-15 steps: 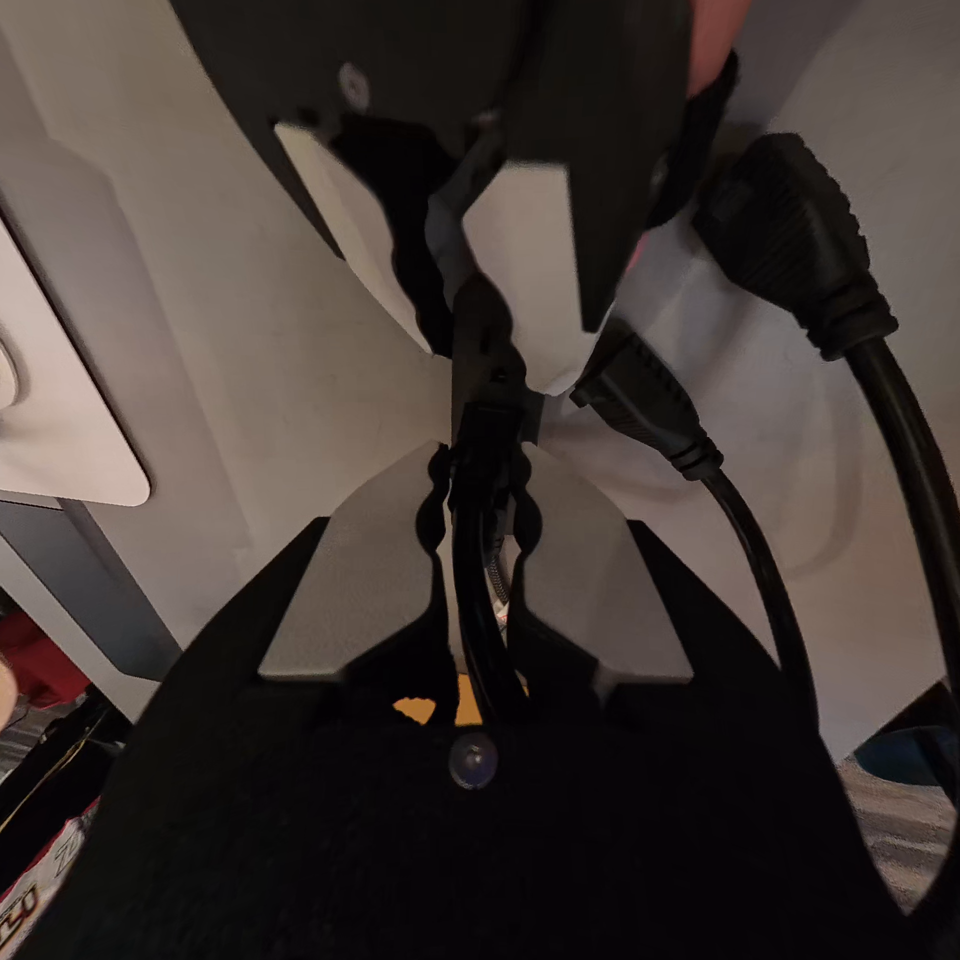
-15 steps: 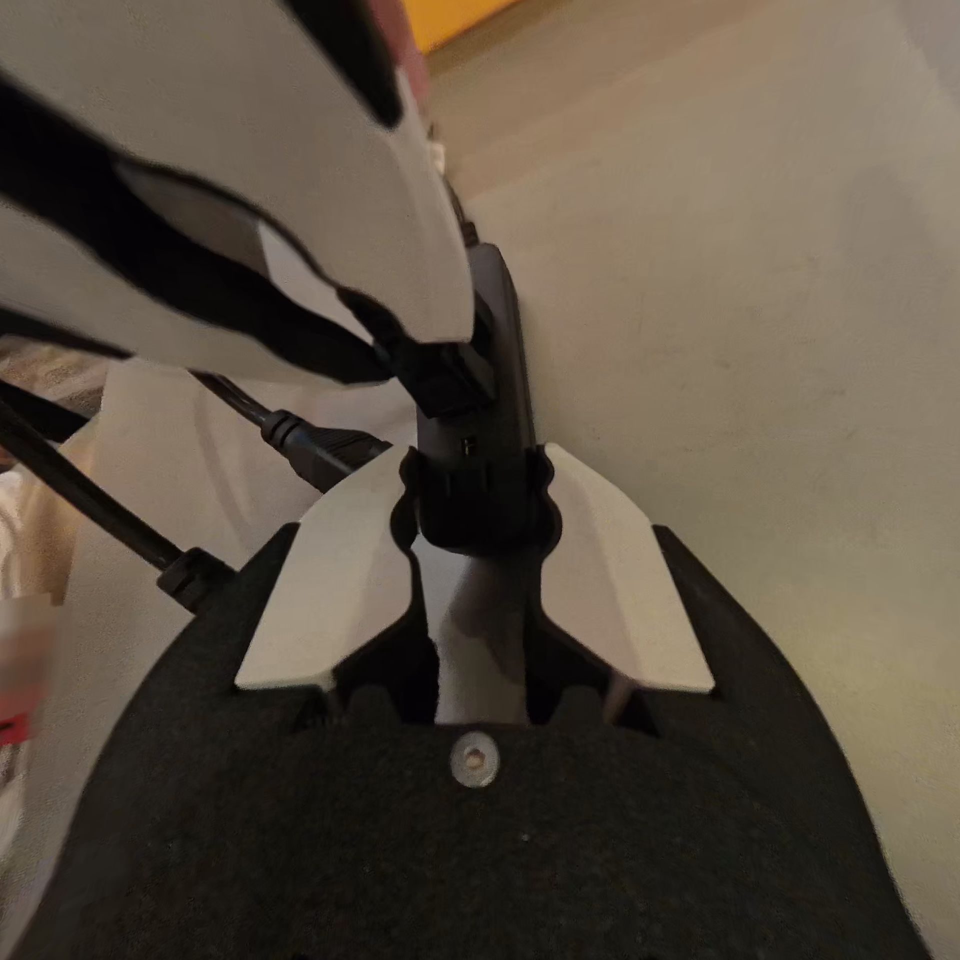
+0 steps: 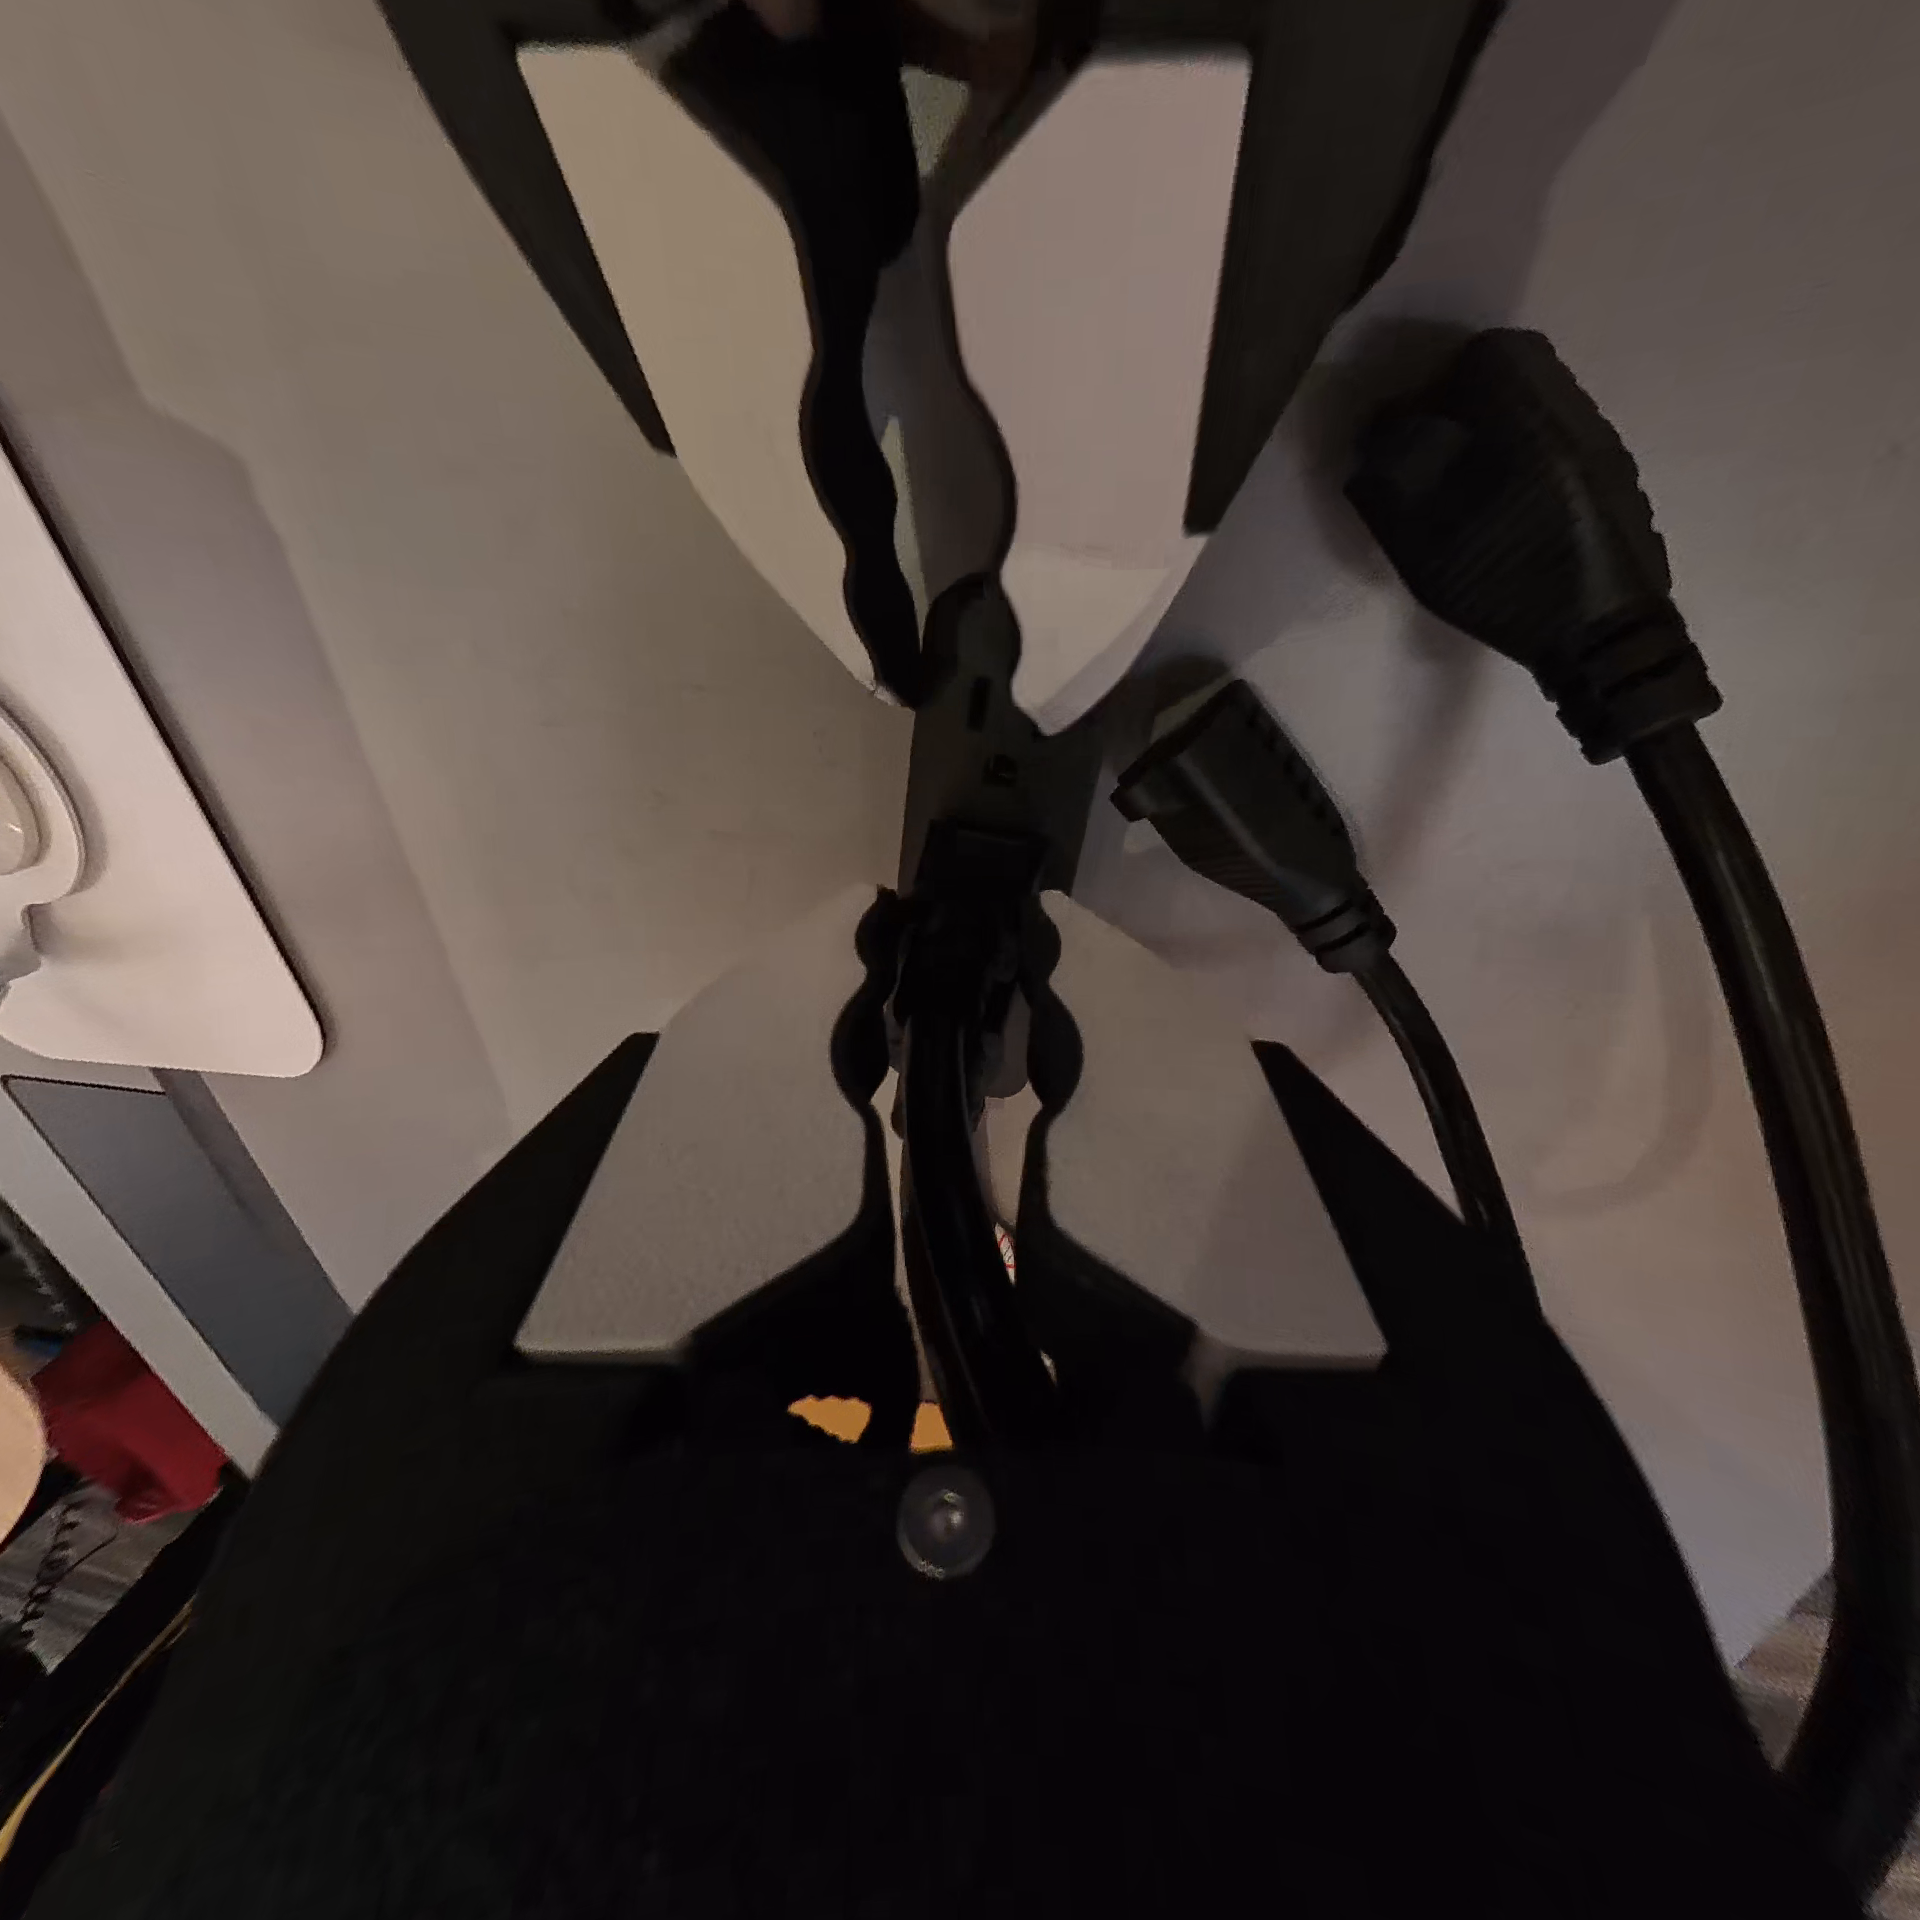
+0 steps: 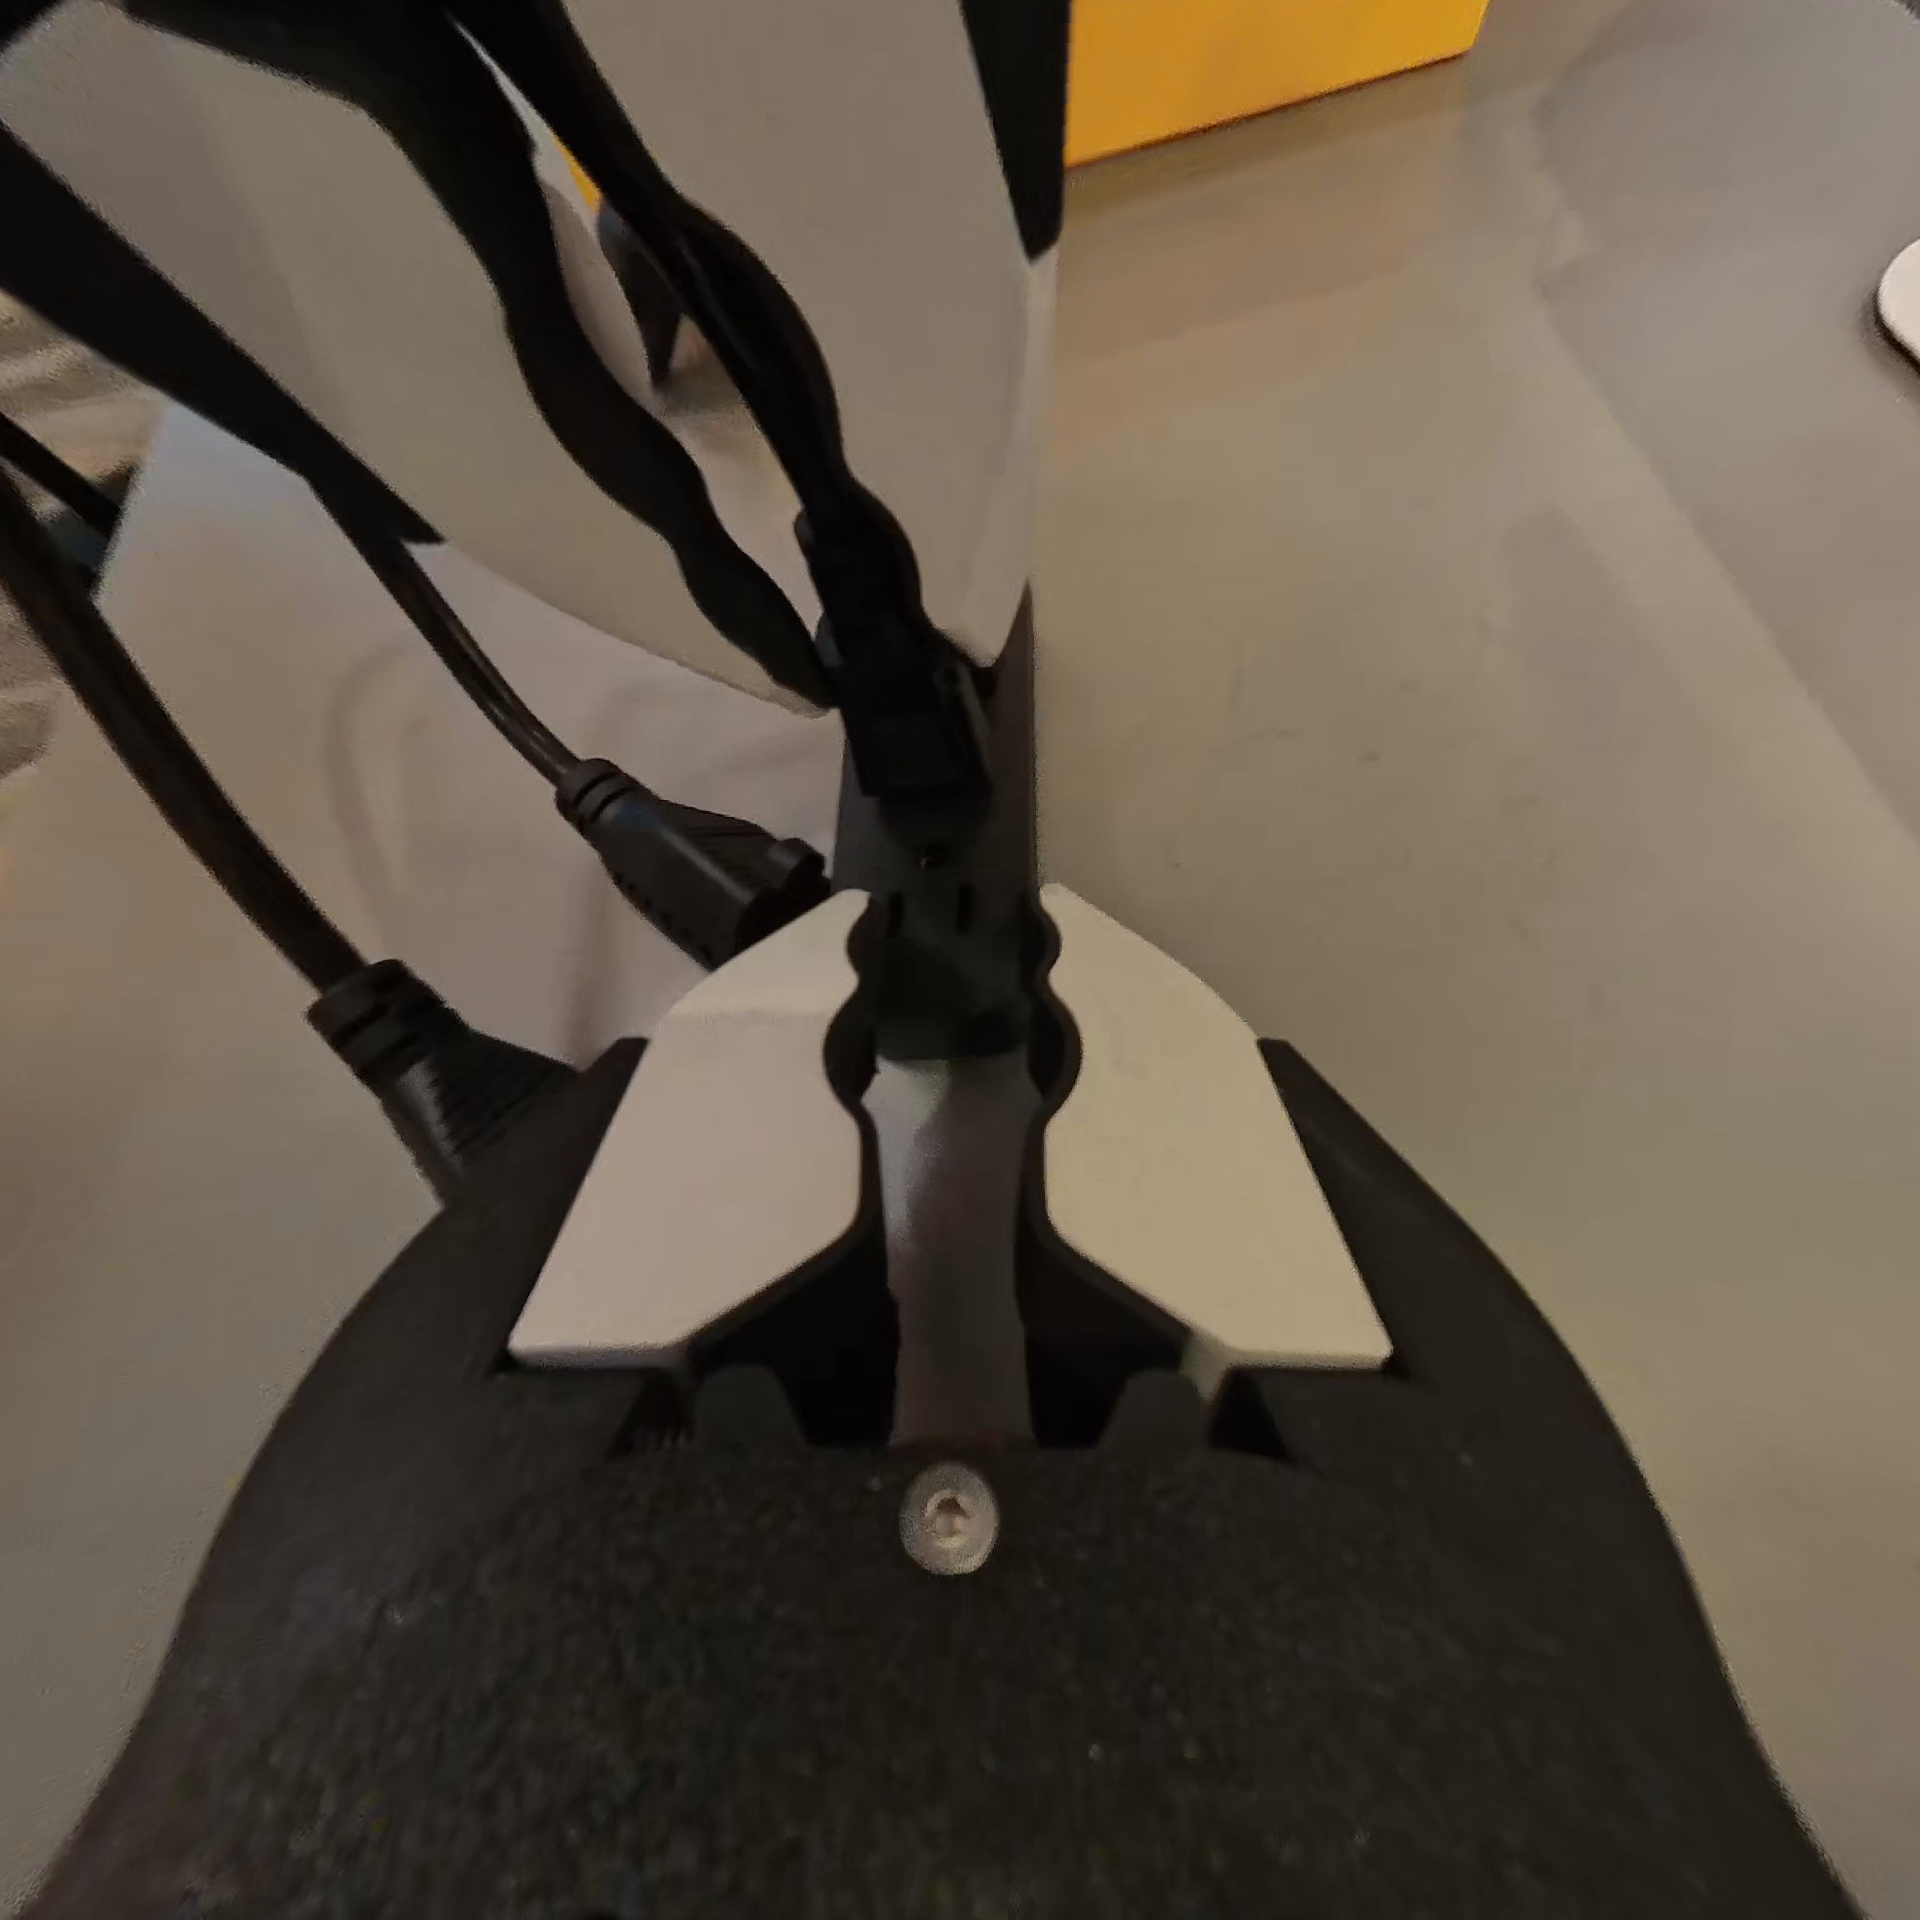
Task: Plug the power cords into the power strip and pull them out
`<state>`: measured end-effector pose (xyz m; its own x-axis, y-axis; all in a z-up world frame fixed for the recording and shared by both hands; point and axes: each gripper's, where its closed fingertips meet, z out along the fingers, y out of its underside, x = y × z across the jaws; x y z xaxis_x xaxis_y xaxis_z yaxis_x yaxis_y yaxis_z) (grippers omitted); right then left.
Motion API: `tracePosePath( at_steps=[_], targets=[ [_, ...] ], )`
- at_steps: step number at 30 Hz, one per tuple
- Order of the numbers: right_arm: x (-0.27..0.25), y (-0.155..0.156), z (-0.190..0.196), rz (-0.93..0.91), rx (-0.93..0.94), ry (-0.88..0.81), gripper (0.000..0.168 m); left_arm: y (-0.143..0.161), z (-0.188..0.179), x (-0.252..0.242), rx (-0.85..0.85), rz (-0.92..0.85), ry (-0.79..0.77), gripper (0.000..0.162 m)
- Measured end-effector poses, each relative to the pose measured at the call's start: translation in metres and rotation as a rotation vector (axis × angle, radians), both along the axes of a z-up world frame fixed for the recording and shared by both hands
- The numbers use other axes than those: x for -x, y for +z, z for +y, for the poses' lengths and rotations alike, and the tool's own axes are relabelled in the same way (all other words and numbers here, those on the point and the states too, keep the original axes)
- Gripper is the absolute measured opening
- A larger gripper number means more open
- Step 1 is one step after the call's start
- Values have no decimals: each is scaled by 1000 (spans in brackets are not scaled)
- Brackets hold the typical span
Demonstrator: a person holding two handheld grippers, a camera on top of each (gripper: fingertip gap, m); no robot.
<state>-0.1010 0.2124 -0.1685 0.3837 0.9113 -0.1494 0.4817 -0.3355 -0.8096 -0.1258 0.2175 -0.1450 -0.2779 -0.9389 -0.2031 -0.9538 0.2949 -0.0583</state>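
Power strip [image 4: 940, 862] clamped between right gripper [image 4: 951, 977] fingers — plug [image 3: 966, 862] in left gripper [image 3: 956, 977].

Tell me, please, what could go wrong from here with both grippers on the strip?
1. The left gripper grips the plug near its cord; pulling may strain the cord.
2. The right gripper pinches only the power strip's end; it may twist loose.
3. The two loose plugs nearby may snag.

My left fingers [image 3: 1049, 966] pinch a black plug [image 3: 971, 862] seated in the black power strip [image 4: 940, 862], which my right fingers [image 4: 1049, 956] clamp.
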Motion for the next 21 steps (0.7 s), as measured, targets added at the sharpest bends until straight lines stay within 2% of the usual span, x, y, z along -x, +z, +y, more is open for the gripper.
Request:
tracePosePath(
  at_steps=[3,8,21],
  targets=[
    [3,-4,2,-61,-40,3,22,-1,-1,0,-18,8,-7,22],
    [4,-7,1,-36,-3,-7,24,-1,-4,1,-65,7,-41,21],
    [7,-9,-2,-71,34,7,24,3,-10,0,-2,-71,26,20]
  ],
)
